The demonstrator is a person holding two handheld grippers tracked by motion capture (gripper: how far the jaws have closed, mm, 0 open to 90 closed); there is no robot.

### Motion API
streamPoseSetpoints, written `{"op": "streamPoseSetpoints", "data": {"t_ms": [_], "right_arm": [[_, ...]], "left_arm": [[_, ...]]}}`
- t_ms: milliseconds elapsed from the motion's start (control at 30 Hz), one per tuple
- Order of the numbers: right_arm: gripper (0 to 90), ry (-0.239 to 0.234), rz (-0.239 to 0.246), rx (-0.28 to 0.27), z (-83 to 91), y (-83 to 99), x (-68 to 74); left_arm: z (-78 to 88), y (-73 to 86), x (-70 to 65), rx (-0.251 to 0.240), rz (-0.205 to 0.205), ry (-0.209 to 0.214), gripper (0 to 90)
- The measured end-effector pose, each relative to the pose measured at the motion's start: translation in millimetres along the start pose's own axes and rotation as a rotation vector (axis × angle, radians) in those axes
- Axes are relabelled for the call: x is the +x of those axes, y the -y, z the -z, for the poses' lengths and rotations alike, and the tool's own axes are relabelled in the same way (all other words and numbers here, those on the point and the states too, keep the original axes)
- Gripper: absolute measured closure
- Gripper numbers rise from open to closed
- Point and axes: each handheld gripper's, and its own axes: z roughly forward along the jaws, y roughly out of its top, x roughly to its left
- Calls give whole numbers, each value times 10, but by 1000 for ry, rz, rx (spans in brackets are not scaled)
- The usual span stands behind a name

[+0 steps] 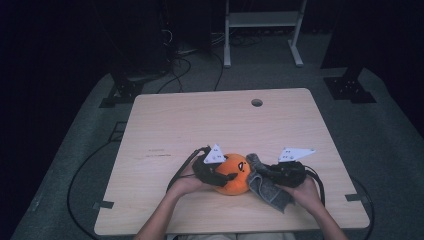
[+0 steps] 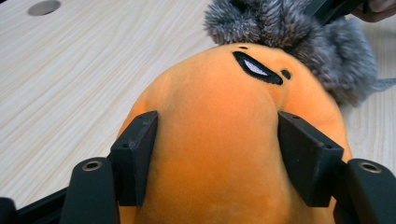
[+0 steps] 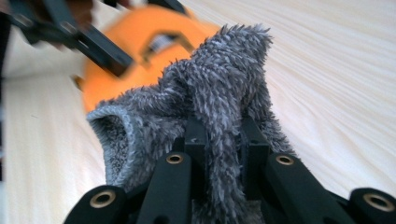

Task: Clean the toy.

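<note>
Looking down from the high view: your left gripper (image 1: 226, 176) sits on the near-left side of the orange plush (image 1: 235, 174), your right gripper (image 1: 264, 172) holds the grey fuzzy cloth (image 1: 267, 187) just right of it on the table (image 1: 200, 120). Left gripper view: jaws press both flanks of the plush (image 2: 219, 140), cloth (image 2: 299, 32) beyond it. Right gripper view: jaws pinched narrow on a fold of cloth (image 3: 224, 93), plush (image 3: 140, 42) ahead-left.

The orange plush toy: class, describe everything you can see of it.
The orange plush toy is round, soft and velvety, with a stitched black-and-white eye and small black dots on top. It rests on the wooden table near the front edge. The left gripper has its jaws pressed against both of its sides. A grey fluffy cloth, pinched in the right gripper, lies against its far side.
</note>
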Motion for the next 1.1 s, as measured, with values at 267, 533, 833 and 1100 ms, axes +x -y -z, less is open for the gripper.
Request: {"op": "streamPoseSetpoints", "data": {"t_ms": [267,533,833,1100], "right_arm": [[762,108,-31,-4,343,89,-155],[549,173,-130,-1,467,273,-413],[410,185,-141,-56,487,298,-450],[385,173,-123,-75,466,280,-418]], "left_arm": [[48,-38,-98,-61,8,-39,387],[82,-144,-155,-73,-21,-41,440],[148,-252,-18,-91,-14,-68,443],[53,-334,284,-58,34,-140,437]]}}
